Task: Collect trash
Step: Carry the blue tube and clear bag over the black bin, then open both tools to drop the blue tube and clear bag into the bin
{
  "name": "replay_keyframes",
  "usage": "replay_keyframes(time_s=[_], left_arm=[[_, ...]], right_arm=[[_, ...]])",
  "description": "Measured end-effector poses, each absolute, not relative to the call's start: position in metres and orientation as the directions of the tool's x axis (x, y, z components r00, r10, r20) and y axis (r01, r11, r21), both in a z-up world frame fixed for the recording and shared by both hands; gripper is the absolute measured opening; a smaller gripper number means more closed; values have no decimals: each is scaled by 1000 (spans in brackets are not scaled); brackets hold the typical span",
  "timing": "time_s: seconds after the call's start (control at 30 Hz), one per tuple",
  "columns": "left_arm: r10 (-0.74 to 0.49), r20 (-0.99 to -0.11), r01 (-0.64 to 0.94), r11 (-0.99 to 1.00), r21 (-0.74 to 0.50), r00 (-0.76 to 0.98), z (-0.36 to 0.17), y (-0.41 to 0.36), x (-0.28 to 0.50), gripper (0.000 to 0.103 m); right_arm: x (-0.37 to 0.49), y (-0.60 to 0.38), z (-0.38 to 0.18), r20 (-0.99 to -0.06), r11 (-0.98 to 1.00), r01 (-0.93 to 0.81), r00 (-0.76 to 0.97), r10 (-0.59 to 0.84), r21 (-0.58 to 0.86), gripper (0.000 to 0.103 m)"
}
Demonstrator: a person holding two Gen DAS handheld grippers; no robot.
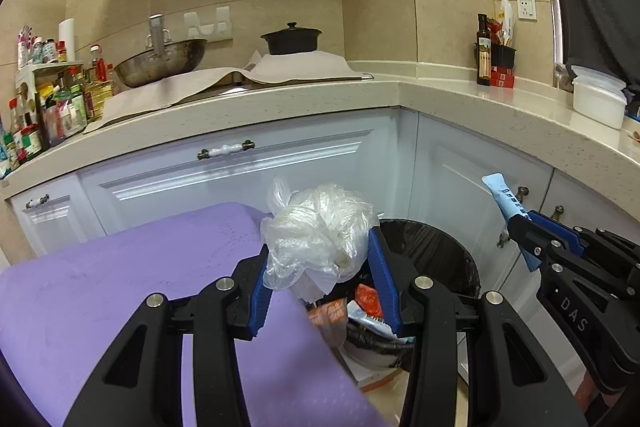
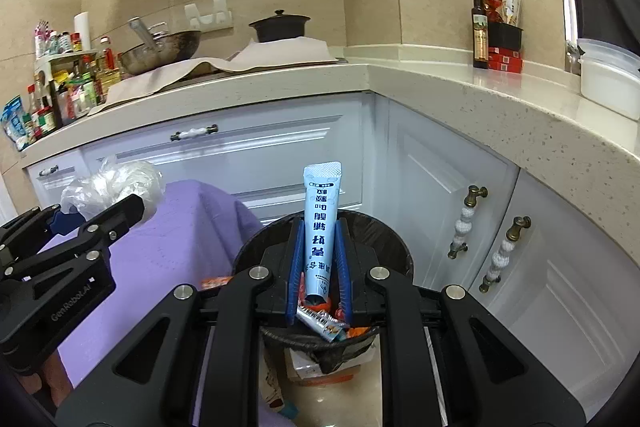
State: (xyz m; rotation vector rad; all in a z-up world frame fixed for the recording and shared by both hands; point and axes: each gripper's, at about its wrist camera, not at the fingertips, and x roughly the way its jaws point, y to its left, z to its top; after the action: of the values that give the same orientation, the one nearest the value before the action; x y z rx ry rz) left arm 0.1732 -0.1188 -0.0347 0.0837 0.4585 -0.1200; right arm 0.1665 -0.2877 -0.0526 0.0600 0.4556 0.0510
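**Presently held: two light items over the bin**

Item 1, plastic bag. Clear, crumpled into a loose wad. Held by the left gripper, whose jaws stand partly closed against the wad's two sides, at about 12 o'clock in the left wrist view. Position: over the near edge of the purple cloth, with the bin just beyond at about 2 o'clock. Handling, as judged: nearly weightless, soft, slick film; it compresses and may spring or slip, so a hold across the bulk of the wad suits it better than a loose tail.

Item 2, blue sachet. Long, flat, printed, standing upright. Held by the right gripper, jaws closed narrowly on its lower half; the top half stands free at 12 o'clock. Position: directly above the mouth of the bin. Handling, as judged: light, pliable, smooth-skinned; the flat faces give the pads fair purchase, and a grip low on the body leaves the top likely to flop.

Bin contents: wrappers already inside; black liner fitted.
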Motion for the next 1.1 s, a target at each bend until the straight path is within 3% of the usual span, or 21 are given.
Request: replay_keyframes(time_s=[0.87,0.9,1.0,1.1], left_arm=[[-96,-506,134,990,39,857,-63,-147,258,46],[-98,-506,137,990,41,857,-64,-149,261,46],[-97,-516,141,989,47,851,-69,-152,269,53],[-93,-526,135,990,42,846,-74,-151,274,60]], right_arm=[[242,-307,-88,-470,996,16,882,26,84,16],[245,-307,-90,-466,996,20,884,21,83,18],[253,-308,-94,-460,996,33,888,10,86,44],[257,-309,-97,-460,995,50,888,-2,92,45]])
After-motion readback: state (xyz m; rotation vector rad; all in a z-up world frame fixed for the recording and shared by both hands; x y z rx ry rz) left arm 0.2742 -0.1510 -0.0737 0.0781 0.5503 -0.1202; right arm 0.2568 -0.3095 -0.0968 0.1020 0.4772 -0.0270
